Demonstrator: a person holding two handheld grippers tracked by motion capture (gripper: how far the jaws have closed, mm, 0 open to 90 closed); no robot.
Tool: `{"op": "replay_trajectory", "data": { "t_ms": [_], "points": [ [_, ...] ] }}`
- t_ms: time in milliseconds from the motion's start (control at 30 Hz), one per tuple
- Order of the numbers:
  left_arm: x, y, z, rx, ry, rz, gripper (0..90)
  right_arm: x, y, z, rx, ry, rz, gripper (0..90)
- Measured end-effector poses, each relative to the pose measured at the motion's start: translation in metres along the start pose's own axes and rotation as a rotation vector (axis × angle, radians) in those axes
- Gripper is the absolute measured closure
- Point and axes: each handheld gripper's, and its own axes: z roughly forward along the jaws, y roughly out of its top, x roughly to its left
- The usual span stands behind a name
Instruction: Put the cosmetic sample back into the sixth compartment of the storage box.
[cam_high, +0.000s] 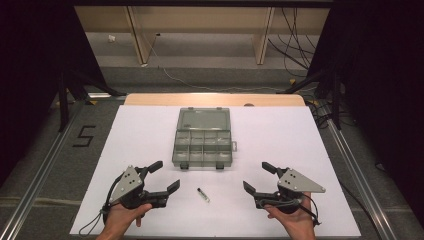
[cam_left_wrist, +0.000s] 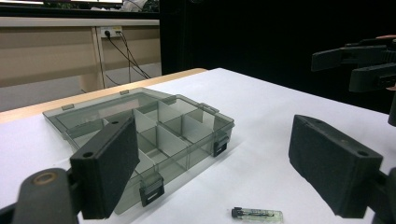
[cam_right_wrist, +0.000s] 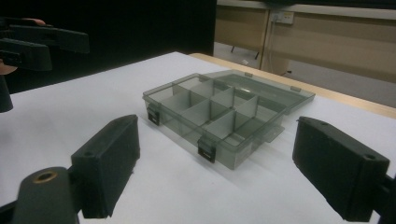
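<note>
Both claws near the worktop's front edge, wide open, empty | left claw (cam_high: 161, 178) | right claw (cam_high: 256, 178) | vial (cam_high: 203, 195) between them, nearer left, long axis slanted | organizer box (cam_high: 204, 137) open toward far edge

The left gripper (cam_left_wrist: 210, 172) stood wide apart above a small clear tube (cam_left_wrist: 257, 214), perhaps a lighter; the open compartment box (cam_left_wrist: 154, 135) lay beyond.

a white table (cam_high: 280, 140) is being flanked by dark curtains (cam_high: 380, 60); beyond it, cables (cam_high: 190, 82) are being trailed across grey floor (cam_high: 200, 52) past wooden legs (cam_high: 137, 35).
</note>
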Motion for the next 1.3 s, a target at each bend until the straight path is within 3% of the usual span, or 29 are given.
{"op": "replay_trajectory", "data": {
  "t_ms": [300, 500, 533, 567, 633, 867, 1067, 1300],
  "points": [
    [0.000, 0.000, 0.000, 0.000, 0.001, -0.001, 15.7, 0.003, 0.000, 0.003, 0.008, 0.012, -0.010, 15.9],
    [0.001, 0.000, 0.000, 0.002, 0.002, 0.000, 15.8, 0.003, 0.004, 0.005, 0.033, -0.014, -0.069, 15.9],
    [0.001, -0.001, 0.001, 0.002, 0.004, -0.006, 15.7, 0.005, 0.006, 0.006, 0.044, 0.000, -0.061, 15.9],
    [0.001, -0.001, 0.001, -0.007, -0.005, -0.003, 15.7, 0.005, 0.007, 0.006, 0.043, -0.017, -0.087, 15.9],
    [0.001, -0.001, 0.000, 0.003, 0.002, 0.000, 15.8, 0.007, 0.009, 0.009, 0.054, -0.002, -0.102, 15.9],
    [0.002, -0.001, 0.001, 0.004, 0.005, -0.008, 15.8, 0.008, 0.021, 0.016, 0.135, 0.015, -0.133, 15.9],
    [0.002, -0.002, 0.001, 0.009, 0.008, -0.013, 15.7, 0.020, 0.031, 0.021, 0.211, 0.055, -0.164, 16.6],
    [0.002, -0.001, 0.002, 0.008, 0.006, -0.014, 15.8, 0.023, 0.040, 0.041, 0.312, 0.090, -0.188, 16.5]
  ]
}}
